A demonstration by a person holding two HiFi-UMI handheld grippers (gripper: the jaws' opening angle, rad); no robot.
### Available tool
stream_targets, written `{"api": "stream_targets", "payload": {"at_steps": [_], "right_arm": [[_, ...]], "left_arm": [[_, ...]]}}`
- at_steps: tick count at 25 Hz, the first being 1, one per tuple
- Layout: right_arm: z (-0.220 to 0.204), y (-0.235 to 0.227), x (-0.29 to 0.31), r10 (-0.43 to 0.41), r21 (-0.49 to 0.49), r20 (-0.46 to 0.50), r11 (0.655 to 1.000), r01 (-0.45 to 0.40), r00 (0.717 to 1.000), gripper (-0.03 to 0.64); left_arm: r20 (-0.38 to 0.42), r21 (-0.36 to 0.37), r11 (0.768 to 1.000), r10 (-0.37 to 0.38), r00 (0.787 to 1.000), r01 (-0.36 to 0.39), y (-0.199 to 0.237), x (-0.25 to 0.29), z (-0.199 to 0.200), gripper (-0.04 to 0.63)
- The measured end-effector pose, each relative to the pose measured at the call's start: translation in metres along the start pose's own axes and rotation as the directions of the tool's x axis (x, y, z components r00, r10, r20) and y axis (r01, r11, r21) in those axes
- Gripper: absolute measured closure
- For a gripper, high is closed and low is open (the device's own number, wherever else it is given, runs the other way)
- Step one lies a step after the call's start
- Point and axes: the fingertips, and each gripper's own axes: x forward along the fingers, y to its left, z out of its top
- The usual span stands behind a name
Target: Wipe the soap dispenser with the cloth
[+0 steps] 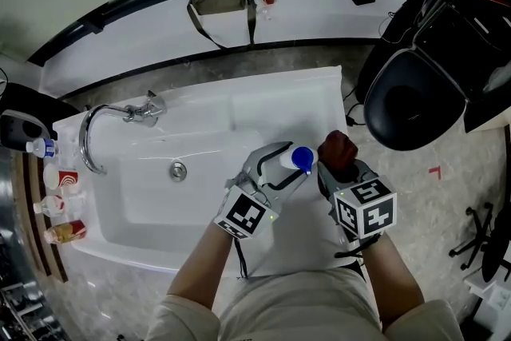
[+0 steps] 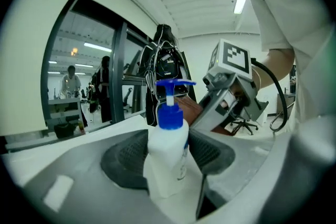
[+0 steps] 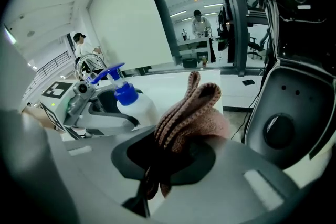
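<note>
A white soap dispenser (image 2: 168, 157) with a blue pump top (image 1: 302, 158) stands upright between the jaws of my left gripper (image 1: 286, 164), which is shut on its body. In the right gripper view the same soap dispenser (image 3: 131, 104) shows at the left, held by the left gripper (image 3: 92, 107). My right gripper (image 1: 339, 160) is shut on a bunched reddish-brown cloth (image 3: 191, 115), which sticks up past the jaws. In the head view the cloth (image 1: 337, 148) sits just right of the pump top, close to the bottle; contact cannot be told.
A white sink basin (image 1: 152, 204) with a chrome faucet (image 1: 120, 120) lies at the left. Small bottles (image 1: 56, 208) line its left edge. A black office chair (image 1: 415, 100) stands at the right. A bag (image 1: 219, 0) rests on the back counter.
</note>
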Motion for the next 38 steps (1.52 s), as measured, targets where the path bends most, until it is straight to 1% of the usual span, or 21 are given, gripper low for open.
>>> {"api": "stream_targets", "payload": {"at_steps": [3, 4, 5, 7, 9, 10, 11, 13, 14, 15, 19, 22, 24, 27, 32, 36, 38], "right_arm": [[-0.001, 0.0, -0.004, -0.013, -0.004, 0.004, 1.0, 0.013, 1.0, 0.538], [-0.001, 0.001, -0.006, -0.018, 0.0, 0.009, 1.0, 0.018, 1.0, 0.538], [-0.001, 0.002, -0.008, -0.023, 0.006, 0.017, 1.0, 0.023, 1.0, 0.538], [0.001, 0.006, -0.014, -0.035, 0.012, 0.036, 0.999, 0.035, 0.999, 0.538], [0.002, 0.012, -0.023, -0.049, -0.005, 0.052, 0.999, 0.049, 0.997, 0.538], [0.001, 0.014, -0.029, -0.055, -0.02, 0.06, 0.998, 0.057, 0.997, 0.538], [0.001, 0.017, -0.034, -0.061, -0.037, 0.067, 0.997, 0.064, 0.996, 0.538], [-0.002, 0.022, -0.045, -0.07, -0.064, 0.087, 0.995, 0.076, 0.994, 0.538], [-0.003, 0.026, -0.051, -0.073, -0.075, 0.101, 0.994, 0.081, 0.992, 0.538], [-0.004, 0.03, -0.058, -0.074, -0.084, 0.116, 0.993, 0.085, 0.99, 0.538], [-0.011, 0.055, -0.089, -0.064, -0.13, 0.188, 0.987, 0.089, 0.98, 0.538], [-0.024, 0.067, -0.123, -0.06, -0.16, 0.245, 0.982, 0.101, 0.968, 0.538], [-0.035, 0.081, -0.146, -0.037, -0.187, 0.283, 0.978, 0.093, 0.959, 0.538], [-0.06, 0.101, -0.178, -0.008, -0.222, 0.33, 0.971, 0.086, 0.944, 0.538], [-0.109, 0.121, -0.234, -0.007, -0.231, 0.37, 0.968, 0.099, 0.929, 0.538], [-0.148, 0.135, -0.271, -0.012, -0.237, 0.357, 0.966, 0.102, 0.934, 0.538], [-0.163, 0.144, -0.288, -0.006, -0.259, 0.36, 0.96, 0.106, 0.933, 0.538]], "left_arm": [[0.067, 0.048, 0.997, 0.053, 0.996, -0.057, 0.004, -0.019, 0.031, 0.371], [0.091, 0.054, 0.996, 0.071, 0.993, -0.076, 0.005, -0.027, 0.04, 0.371], [0.116, 0.042, 0.994, 0.099, 0.988, -0.105, 0.008, -0.036, 0.045, 0.371], [0.149, -0.024, 0.981, 0.195, 0.969, -0.194, 0.016, -0.055, 0.051, 0.373], [0.148, -0.1, 0.95, 0.308, 0.94, -0.295, 0.023, -0.075, 0.055, 0.374], [0.138, -0.121, 0.931, 0.359, 0.923, -0.344, 0.025, -0.083, 0.057, 0.379], [0.124, -0.134, 0.909, 0.41, 0.904, -0.394, 0.027, -0.09, 0.06, 0.416], [0.089, -0.161, 0.857, 0.506, 0.858, -0.489, 0.025, -0.104, 0.062, 0.592], [0.071, -0.18, 0.836, 0.536, 0.841, -0.518, 0.021, -0.11, 0.063, 0.595], [0.058, -0.202, 0.823, 0.551, 0.833, -0.53, 0.014, -0.116, 0.066, 0.595], [0.05, -0.271, 0.793, 0.577, 0.815, -0.545, -0.017, -0.145, 0.086, 0.595], [0.044, -0.277, 0.78, 0.593, 0.804, -0.561, -0.051, -0.157, 0.104, 0.595], [0.039, -0.273, 0.773, 0.604, 0.796, -0.573, -0.076, -0.167, 0.113, 0.595], [0.054, -0.256, 0.773, 0.611, 0.79, -0.581, -0.119, -0.181, 0.124, 0.595], [0.104, -0.206, 0.772, 0.628, 0.771, -0.601, -0.201, -0.206, 0.146, 0.595], [0.108, -0.225, 0.769, 0.63, 0.769, -0.599, -0.257, -0.221, 0.153, 0.595], [0.112, -0.236, 0.761, 0.639, 0.761, -0.604, -0.281, -0.23, 0.156, 0.595]]}}
